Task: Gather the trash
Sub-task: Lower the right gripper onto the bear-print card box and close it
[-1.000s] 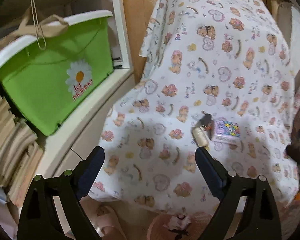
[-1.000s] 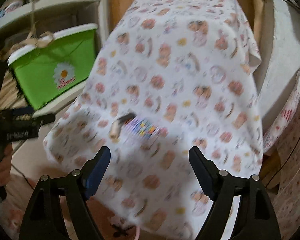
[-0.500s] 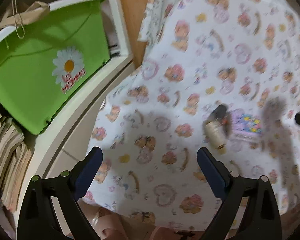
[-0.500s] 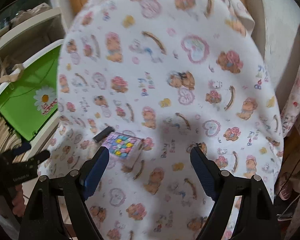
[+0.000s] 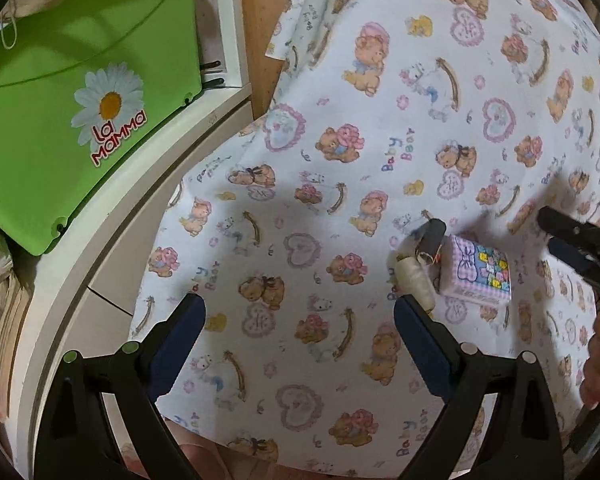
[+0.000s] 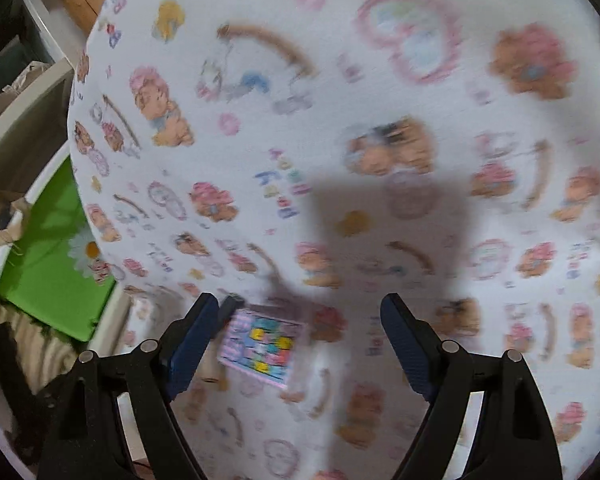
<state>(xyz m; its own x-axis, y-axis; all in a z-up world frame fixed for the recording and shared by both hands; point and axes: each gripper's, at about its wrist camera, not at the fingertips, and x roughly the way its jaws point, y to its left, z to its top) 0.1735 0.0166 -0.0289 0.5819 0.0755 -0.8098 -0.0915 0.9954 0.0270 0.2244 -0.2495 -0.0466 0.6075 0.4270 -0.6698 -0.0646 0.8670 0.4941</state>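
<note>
Right wrist view now shows the right gripper [image 6: 300, 328] lower than a second ago, jaws spread wide around the small pink printed tissue pack [image 6: 260, 346] at lower centre; the grab looks imminent. The left gripper [image 5: 300, 316] hangs open, empty, over the bear-print cloth [image 5: 380, 120].

- The cloth-covered bench [image 5: 340, 208] lies bare between the spread fingers of the left tongs [image 5: 300, 320], open for a pass forward.
- Ahead and rightward, three things cluster touching: a cream spool [image 5: 414, 278], a dark spool [image 5: 430, 240], a small patterned box [image 5: 478, 274].
- The right tongs [image 5: 576, 236] stand just past the box, closing that side.
- A green bin [image 5: 60, 120] on the white shelf [image 5: 112, 216] walls the left edge.
</note>
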